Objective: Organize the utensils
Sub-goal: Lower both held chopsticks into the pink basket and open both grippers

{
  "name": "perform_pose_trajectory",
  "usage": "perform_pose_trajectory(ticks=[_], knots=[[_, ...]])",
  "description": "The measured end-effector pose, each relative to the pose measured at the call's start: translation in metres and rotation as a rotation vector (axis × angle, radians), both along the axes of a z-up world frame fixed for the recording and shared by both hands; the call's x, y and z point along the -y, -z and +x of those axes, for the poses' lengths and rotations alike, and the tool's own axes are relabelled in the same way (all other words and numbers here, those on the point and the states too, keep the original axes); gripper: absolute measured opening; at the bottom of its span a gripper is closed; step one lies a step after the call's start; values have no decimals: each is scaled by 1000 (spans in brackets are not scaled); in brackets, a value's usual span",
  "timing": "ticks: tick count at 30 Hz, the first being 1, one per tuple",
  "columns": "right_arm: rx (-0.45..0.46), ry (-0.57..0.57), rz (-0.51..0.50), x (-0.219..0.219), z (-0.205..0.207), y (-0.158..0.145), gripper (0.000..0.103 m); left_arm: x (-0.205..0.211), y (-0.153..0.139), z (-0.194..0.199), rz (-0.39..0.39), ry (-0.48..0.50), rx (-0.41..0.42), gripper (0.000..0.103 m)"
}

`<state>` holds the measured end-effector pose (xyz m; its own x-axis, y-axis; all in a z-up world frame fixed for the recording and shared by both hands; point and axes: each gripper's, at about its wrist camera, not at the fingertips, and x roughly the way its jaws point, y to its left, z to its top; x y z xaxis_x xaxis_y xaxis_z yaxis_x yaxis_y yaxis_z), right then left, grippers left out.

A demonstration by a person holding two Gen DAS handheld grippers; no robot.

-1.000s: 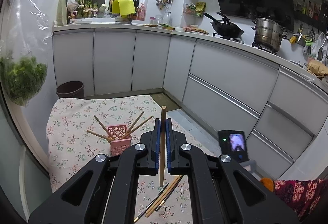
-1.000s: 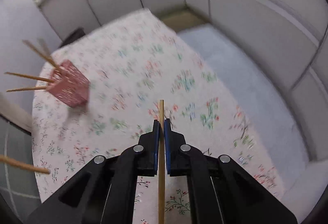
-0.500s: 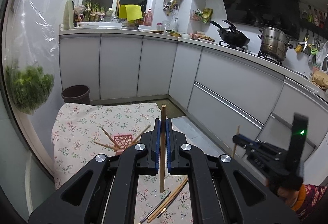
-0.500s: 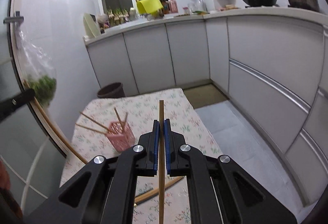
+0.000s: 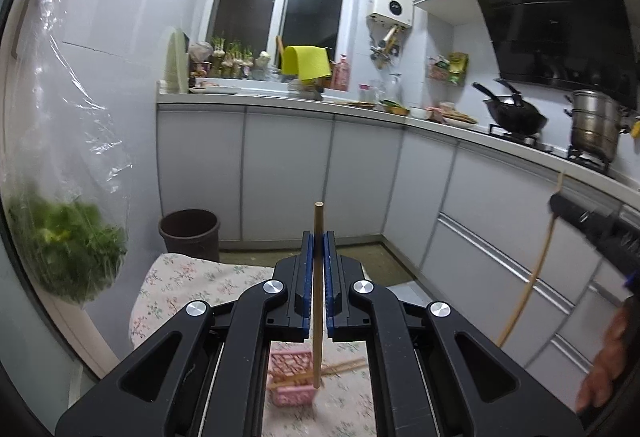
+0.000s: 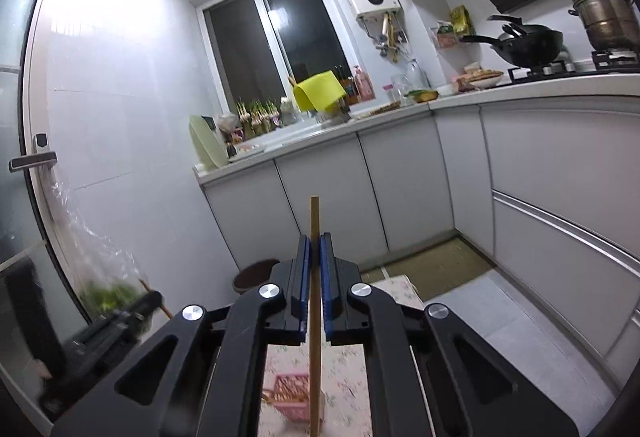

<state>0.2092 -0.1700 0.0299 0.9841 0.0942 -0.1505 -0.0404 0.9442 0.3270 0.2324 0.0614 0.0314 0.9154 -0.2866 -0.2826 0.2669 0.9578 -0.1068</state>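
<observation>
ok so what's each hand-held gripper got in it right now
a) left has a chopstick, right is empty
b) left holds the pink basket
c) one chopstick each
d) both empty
c: the left hand-held gripper is shut on a chopstick, and the right hand-held gripper is shut on its own chopstick; the pink basket sits on the table below.

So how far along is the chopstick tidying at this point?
Partly done. Several chopsticks already stick out of the pink basket on the floral cloth. In hand: the left gripper is shut on one upright chopstick, and the right gripper is shut on another chopstick. Left: both still have to go into the basket; any more lying on the cloth are hidden from here.
</observation>
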Motion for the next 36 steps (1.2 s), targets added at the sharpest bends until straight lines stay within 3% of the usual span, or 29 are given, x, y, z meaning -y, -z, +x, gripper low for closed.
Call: perform_pose_trajectory(ticks=[5,9,13,20,28,33,36], knots=[[43,-30,11,-14,28,13,5,10,48,48,30,-43,-44,4],[55,-56,0,-32,46,28,5,7,83,59,37,-42,-84,7],[50,-66,-16,-49,63,44,5,-15,75,37,12,-87,-21,11],[76,-54,-75,-83,81,70,5,-54,54,17,-22,-220,-9,15],[104,-31,-149,-116,103,112,5,-79,70,8,-40,-268,-12,16],[50,-61,-156,-128,113,147,6,-94,75,8,-52,-274,-32,18],[50,-51,-156,-123,104,139,7,-93,77,8,-29,-274,-34,21]])
